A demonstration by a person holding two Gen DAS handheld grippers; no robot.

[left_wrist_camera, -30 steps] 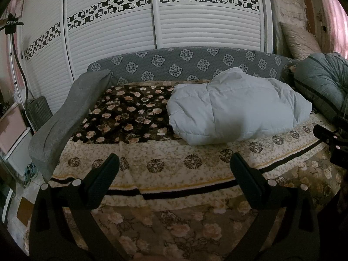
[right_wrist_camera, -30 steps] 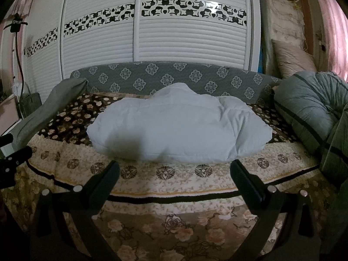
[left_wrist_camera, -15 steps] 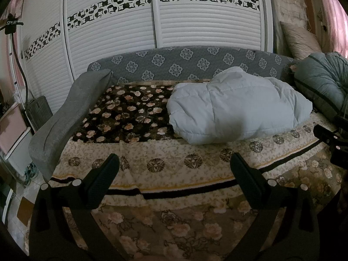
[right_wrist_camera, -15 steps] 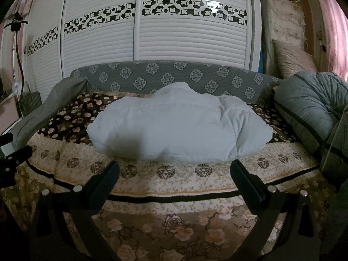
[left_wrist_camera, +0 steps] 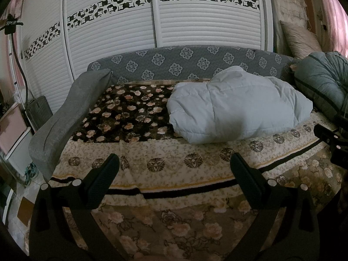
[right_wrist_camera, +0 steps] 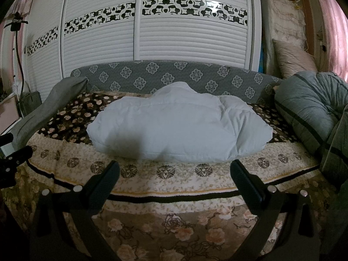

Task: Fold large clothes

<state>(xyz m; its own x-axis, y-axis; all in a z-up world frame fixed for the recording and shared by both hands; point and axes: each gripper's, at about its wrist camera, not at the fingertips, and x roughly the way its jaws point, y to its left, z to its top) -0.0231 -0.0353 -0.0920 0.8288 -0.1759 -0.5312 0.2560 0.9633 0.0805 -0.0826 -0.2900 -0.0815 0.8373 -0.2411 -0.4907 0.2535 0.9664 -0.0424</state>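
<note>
A puffy pale blue padded garment (left_wrist_camera: 235,111) (right_wrist_camera: 178,128) lies bundled on the bed, on the flowered blanket (left_wrist_camera: 134,113). My left gripper (left_wrist_camera: 174,163) hangs open above the blanket's cream border, left of and nearer than the bundle, holding nothing. My right gripper (right_wrist_camera: 174,169) is open too, straight before the bundle's near edge and a short way from it. The right gripper's black body (left_wrist_camera: 330,139) shows at the right edge of the left wrist view. The left gripper's body (right_wrist_camera: 13,161) shows at the left edge of the right wrist view.
A grey cushion (left_wrist_camera: 67,117) leans along the bed's left side. A grey-green striped quilt (right_wrist_camera: 313,113) is heaped at the right, a beige pillow (right_wrist_camera: 293,58) behind it. The patterned headboard (right_wrist_camera: 174,78) and white louvred wardrobe doors (right_wrist_camera: 174,34) stand behind the bed.
</note>
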